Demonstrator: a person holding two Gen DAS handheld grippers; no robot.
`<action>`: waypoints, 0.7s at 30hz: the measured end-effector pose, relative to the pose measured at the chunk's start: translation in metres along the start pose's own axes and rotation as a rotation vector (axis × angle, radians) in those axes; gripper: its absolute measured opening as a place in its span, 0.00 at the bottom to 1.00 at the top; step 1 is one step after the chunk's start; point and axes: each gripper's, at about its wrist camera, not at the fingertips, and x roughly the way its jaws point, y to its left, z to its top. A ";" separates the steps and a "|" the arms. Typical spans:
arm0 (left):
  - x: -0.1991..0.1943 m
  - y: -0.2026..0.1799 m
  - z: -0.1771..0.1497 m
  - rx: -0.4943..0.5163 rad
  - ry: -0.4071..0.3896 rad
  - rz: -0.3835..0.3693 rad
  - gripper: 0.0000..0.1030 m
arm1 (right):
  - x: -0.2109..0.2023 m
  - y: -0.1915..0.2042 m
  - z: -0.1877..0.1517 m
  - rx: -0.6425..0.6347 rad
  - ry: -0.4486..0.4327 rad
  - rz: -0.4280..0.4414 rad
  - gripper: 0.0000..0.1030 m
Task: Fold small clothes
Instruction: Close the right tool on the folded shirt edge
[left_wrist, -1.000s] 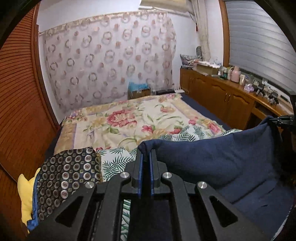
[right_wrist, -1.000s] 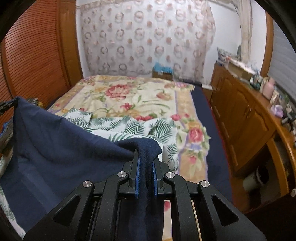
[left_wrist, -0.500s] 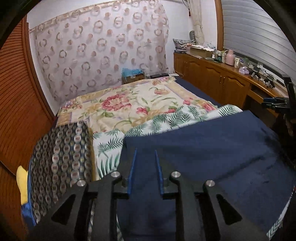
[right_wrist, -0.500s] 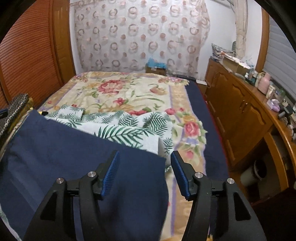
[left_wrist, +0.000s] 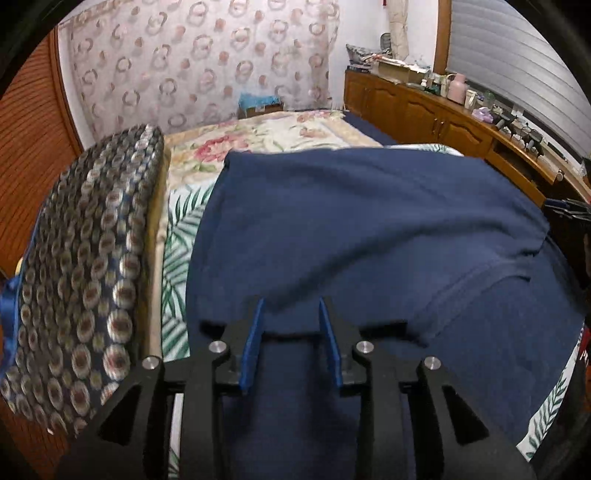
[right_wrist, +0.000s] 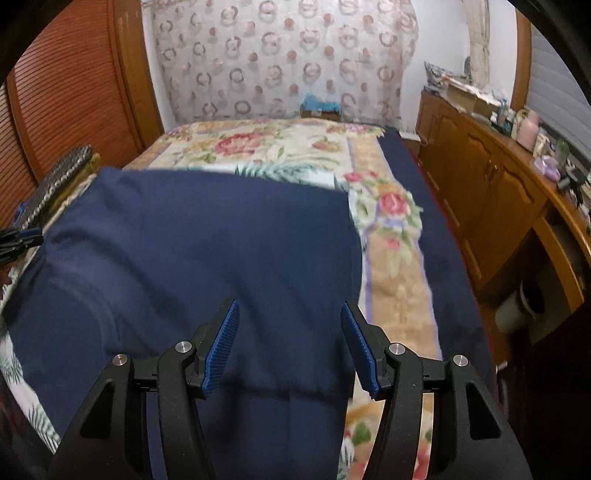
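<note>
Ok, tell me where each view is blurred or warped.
Left wrist view: palm-leaf cloth beside the navy garment is smeared; cabinet line bows with the fisheye; corners are black. Right wrist view: navy garment's far edge and floral bedspread blur; the gripper is sharp.

Floral bedspread (right_wrist: 280, 147), wooden cabinets (right_wrist: 480, 177)

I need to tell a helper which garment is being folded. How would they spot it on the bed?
On the floral bedspread, look at the near end, where a palm-leaf print cloth lies. The navy garment is spread on top of it; it is the only plain, unpatterned fabric there, beside a circle-patterned cloth.
</note>
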 end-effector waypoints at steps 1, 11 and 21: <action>0.000 0.000 -0.004 -0.004 0.003 0.000 0.29 | -0.001 -0.002 -0.005 0.009 0.002 -0.005 0.57; 0.012 0.004 -0.023 -0.043 0.045 -0.002 0.31 | 0.009 -0.026 -0.029 0.119 0.038 -0.016 0.56; 0.014 0.010 -0.017 -0.067 0.028 0.000 0.34 | 0.010 -0.004 -0.022 0.061 -0.011 0.030 0.10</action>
